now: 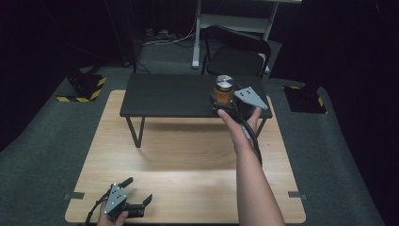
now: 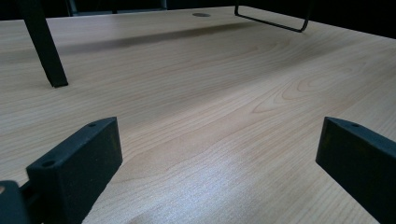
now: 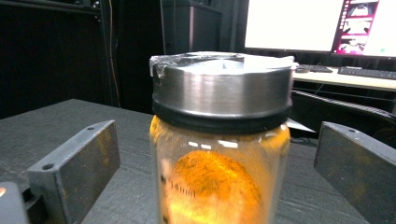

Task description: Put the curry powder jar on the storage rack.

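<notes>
A glass jar (image 1: 224,89) with orange contents and a silver metal lid stands upright at the right end of a low black table (image 1: 164,96). My right gripper (image 1: 225,102) reaches it from the near side, with a hand behind it. In the right gripper view the jar (image 3: 219,140) stands between the two jaws, and a gap shows on each side, so my right gripper (image 3: 217,144) is open around it. My left gripper (image 1: 138,189) lies low at the front left of the wooden table (image 1: 188,165). It is open with nothing between its jaws, as the left gripper view (image 2: 219,144) confirms.
The black table stands on thin metal legs (image 2: 44,46) on the wooden table. Behind it is a black chair (image 1: 235,52), and yellow-black striped bases (image 1: 84,87) sit on the grey carpet at both sides. A lit monitor (image 3: 289,23) and keyboard stand farther back.
</notes>
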`<state>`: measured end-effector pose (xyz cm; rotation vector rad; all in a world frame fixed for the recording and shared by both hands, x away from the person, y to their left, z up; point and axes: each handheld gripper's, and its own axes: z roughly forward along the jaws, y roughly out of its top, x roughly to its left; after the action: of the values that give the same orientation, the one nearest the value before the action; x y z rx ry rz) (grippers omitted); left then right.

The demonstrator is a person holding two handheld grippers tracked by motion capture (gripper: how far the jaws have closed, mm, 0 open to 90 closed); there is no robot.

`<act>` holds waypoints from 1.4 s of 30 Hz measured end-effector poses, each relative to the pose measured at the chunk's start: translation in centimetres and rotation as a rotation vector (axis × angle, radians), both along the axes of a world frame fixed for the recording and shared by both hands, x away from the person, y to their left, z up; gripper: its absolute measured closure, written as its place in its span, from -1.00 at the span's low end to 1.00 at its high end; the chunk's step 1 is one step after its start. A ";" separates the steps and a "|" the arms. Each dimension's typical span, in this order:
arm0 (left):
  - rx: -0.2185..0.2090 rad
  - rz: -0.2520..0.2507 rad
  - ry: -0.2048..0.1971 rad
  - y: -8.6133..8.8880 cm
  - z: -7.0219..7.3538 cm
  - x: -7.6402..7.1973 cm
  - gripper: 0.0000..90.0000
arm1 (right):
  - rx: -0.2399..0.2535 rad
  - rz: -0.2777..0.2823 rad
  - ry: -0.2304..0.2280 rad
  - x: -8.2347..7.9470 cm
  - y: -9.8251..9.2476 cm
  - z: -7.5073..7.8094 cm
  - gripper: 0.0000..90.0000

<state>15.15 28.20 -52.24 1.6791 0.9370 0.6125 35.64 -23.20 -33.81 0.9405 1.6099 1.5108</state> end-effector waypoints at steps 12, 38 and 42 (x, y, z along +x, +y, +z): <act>-0.003 0.001 -0.003 -0.1 -0.1 0.0 -0.99 | 0.011 0.064 -0.043 -3.8 -2.6 -1.4 -1.00; 0.005 -0.005 -0.002 -0.1 0.0 0.1 -0.99 | -0.002 0.133 -0.010 -13.7 -8.5 -10.2 -1.00; 0.006 -0.005 -0.003 -0.1 0.0 0.1 -0.99 | -0.002 0.134 0.004 -14.8 -9.3 -12.4 -1.00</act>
<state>15.21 28.14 -52.23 1.6849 0.9293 0.6147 20.82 -32.46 -46.16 0.8494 1.7065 1.5974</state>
